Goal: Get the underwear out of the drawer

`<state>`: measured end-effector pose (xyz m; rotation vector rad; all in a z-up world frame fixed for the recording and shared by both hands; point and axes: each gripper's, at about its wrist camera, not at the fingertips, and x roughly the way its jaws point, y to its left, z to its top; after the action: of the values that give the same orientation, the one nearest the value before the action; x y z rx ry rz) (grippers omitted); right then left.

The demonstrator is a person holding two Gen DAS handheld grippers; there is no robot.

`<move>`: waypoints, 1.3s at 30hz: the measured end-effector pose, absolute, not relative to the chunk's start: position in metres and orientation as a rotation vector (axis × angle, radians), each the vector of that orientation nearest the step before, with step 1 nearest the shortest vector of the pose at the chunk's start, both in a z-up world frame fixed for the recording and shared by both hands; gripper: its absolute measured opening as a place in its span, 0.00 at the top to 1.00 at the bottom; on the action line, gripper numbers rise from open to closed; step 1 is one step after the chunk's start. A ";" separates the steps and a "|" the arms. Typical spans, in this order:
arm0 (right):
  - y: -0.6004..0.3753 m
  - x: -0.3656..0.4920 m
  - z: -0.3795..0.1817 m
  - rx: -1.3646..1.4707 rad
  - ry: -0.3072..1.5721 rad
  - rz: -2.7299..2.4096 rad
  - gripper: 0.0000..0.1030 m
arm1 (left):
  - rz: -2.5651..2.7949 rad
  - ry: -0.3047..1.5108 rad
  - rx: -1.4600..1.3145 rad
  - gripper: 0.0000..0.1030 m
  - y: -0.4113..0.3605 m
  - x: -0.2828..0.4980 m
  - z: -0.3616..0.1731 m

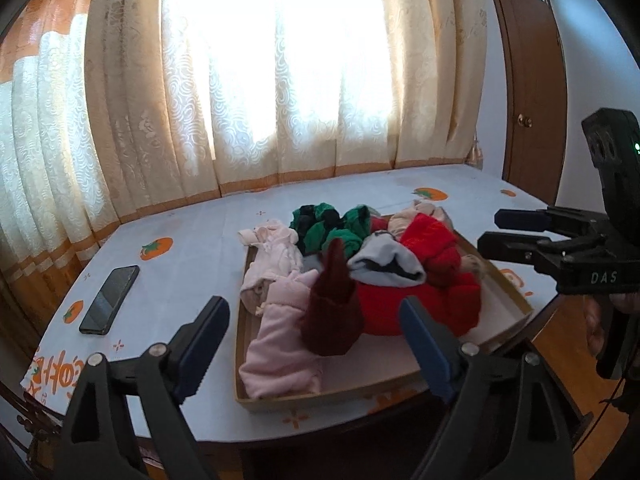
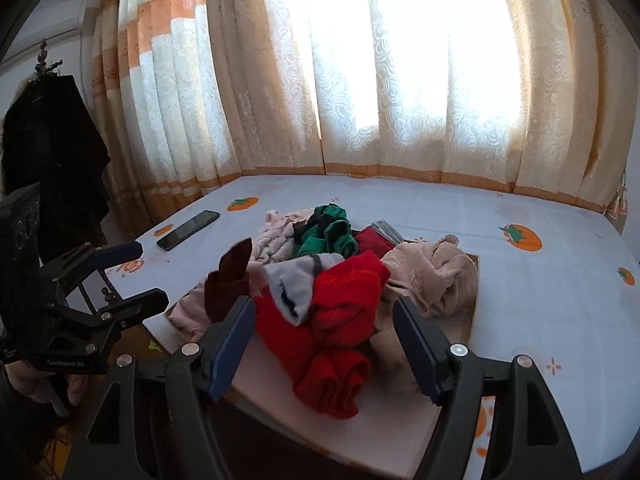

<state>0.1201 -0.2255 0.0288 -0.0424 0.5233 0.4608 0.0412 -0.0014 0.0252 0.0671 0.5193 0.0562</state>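
Drawer (image 1: 516, 300) = shallow wooden tray, sits on bench (image 1: 192, 240) w/ white cloth, orange persimmon print. Near edge of drawer overhangs bench front a little.

Underwear heaped inside:
- red pile (image 2: 340, 320), biggest, centre-front
- pale pink piece (image 1: 280, 344) at front-left corner, another pink one (image 1: 272, 256) draped over left rim
- green/black bundle (image 1: 332, 224) at back
- grey-white piece (image 1: 384, 260) on top of red
- beige piece (image 2: 436, 276) at right side, partly over rim
- dark maroon piece (image 1: 334, 308) standing up, pointed tip, betw. pink and red.

Left hand-held gripper (image 1: 316, 344): fingers spread wide, nothing betw. them, hovering above drawer's front-left, apart from cloth. Right hand-held gripper (image 2: 324, 340): also spread wide, nothing held, over the red pile; touching or just above it — can't tell from this angle.

Each gripper seen in the other's view, off to the side.

Black phone (image 1: 110, 300) flat on bench, left of drawer, well apart. Cream/orange curtains (image 1: 240, 80) behind, backlit. Brown door (image 1: 532, 80) at right.
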 end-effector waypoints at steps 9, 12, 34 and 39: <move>-0.229 0.097 0.027 -0.032 0.494 0.471 0.26 | 0.051 0.514 0.051 0.14 -0.005 0.032 0.024; -0.230 0.094 0.026 -0.031 0.488 0.472 0.25 | 0.049 0.514 0.048 0.14 -0.006 0.030 0.023; -0.223 0.084 0.040 -0.053 0.418 0.473 0.25 | 0.066 0.489 0.056 0.10 -0.005 0.028 0.034; -0.224 0.080 0.047 -0.057 0.386 0.469 0.25 | 0.070 0.473 0.049 0.05 -0.004 0.026 0.040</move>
<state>0.0798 -0.2238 0.0469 -0.0574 0.3864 0.4687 0.0260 -0.0045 0.0404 0.0490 0.4731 0.0697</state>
